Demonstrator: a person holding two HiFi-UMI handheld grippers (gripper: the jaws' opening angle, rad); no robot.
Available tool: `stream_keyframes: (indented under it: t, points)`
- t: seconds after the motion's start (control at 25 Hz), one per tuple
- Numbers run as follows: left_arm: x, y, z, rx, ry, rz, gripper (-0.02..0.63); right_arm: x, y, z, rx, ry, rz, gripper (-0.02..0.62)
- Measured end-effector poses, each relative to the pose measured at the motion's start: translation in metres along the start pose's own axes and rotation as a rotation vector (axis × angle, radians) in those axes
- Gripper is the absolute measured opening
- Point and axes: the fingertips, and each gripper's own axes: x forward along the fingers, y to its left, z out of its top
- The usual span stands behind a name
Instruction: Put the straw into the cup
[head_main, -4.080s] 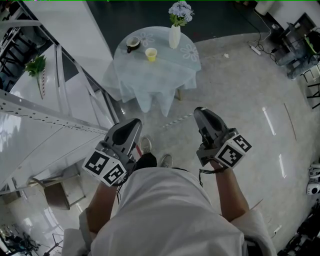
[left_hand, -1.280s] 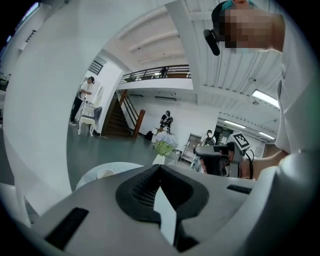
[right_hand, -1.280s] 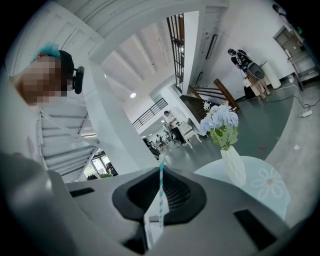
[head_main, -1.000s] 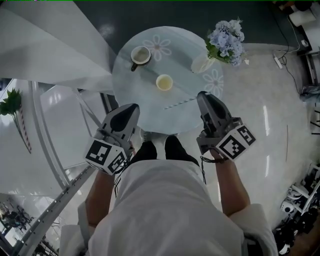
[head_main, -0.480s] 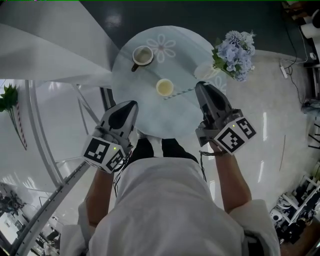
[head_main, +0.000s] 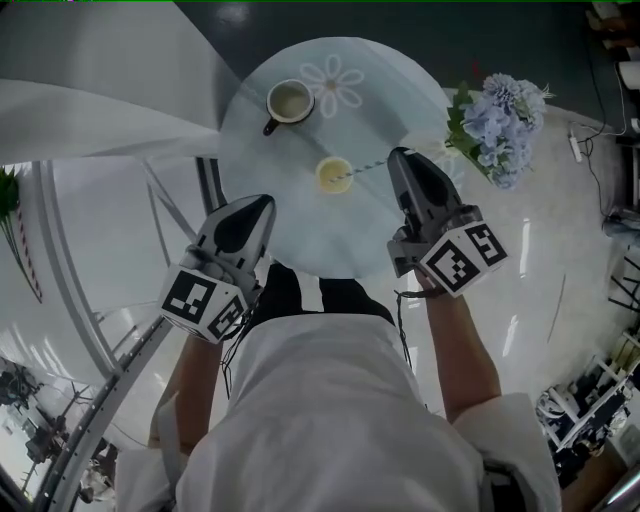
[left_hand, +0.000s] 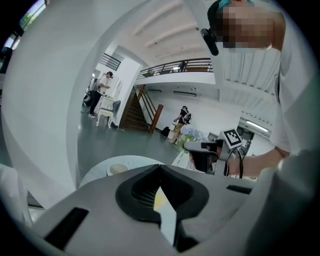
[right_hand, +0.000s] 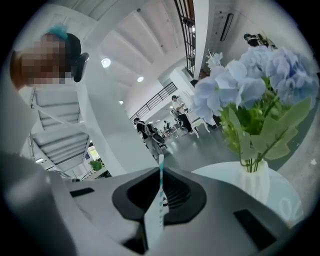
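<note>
A small yellow cup (head_main: 334, 175) stands near the middle of the round table (head_main: 300, 235). My right gripper (head_main: 397, 158) hovers just right of it, shut on a thin white and teal striped straw (head_main: 368, 169). The straw's free end reaches toward the cup's rim. In the right gripper view the straw (right_hand: 161, 180) sticks up from between the closed jaws of the right gripper (right_hand: 161, 172). My left gripper (head_main: 264, 203) is at the table's near left edge, shut and empty. In the left gripper view the left gripper (left_hand: 160, 167) points over the table.
A white mug (head_main: 290, 100) stands at the table's far side. A white vase (right_hand: 255, 182) of blue flowers (head_main: 505, 115) is at the table's right edge, close to my right gripper. White stair panels lie to the left. People stand far off in the hall.
Both grippers have moved forward and lower over the table. The right one carried the straw toward the yellow cup, and its free end now lies at the cup's rim.
</note>
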Motion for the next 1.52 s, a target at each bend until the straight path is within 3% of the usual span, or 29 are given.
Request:
stream_keyframes:
  t: [0.72,1.52]
  points:
    - [0.018,0.022,-0.032,-0.041,0.076,0.005,0.020,0.039,-0.045,-0.058,-0.016,0.092,-0.053,0.034]
    - [0.033,0.029,-0.054,-0.062,0.099,-0.010,0.020,0.052,-0.053,-0.087,-0.035,0.119,-0.059,0.034]
